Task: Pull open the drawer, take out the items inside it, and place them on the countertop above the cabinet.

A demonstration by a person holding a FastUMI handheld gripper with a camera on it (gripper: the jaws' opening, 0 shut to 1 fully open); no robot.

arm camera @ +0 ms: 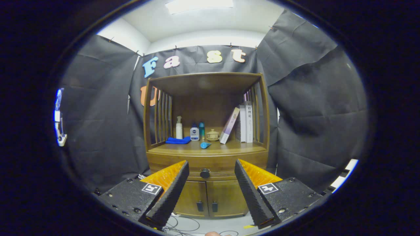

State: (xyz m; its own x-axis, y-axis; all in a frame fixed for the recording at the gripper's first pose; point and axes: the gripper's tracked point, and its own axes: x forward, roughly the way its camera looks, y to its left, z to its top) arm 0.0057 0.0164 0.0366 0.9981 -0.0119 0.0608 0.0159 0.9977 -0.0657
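Gripper point(211, 167) jaws spread wide, holding nothing, aimed straight at the wooden cabinet point(206, 193), well short of it. The drawer point(206, 165) is shut; its dark round knob point(204, 173) sits in the gap between the two fingers, beyond the tips. Drawer contents can't be seen. Below the drawer, two cabinet doors point(210, 198), both closed, each with a small dark handle near the centre seam. Countertop point(226, 147) above the drawer is an open shelf bay with slatted sides and a roof panel. On it, left to right: folded blue cloth point(177, 140), white pump bottle point(179, 128) just behind the cloth, small white bottle with blue label point(194, 133), slim teal bottle point(201, 130) right beside it, small lidded ceramic pot point(212, 135), one book leaning point(229, 125) against a few upright books point(246, 123) at the right slats. A small blue object point(205, 145) lies near the front edge, ahead of the bottles. Loose cables point(183, 226) on the floor below the cabinet.
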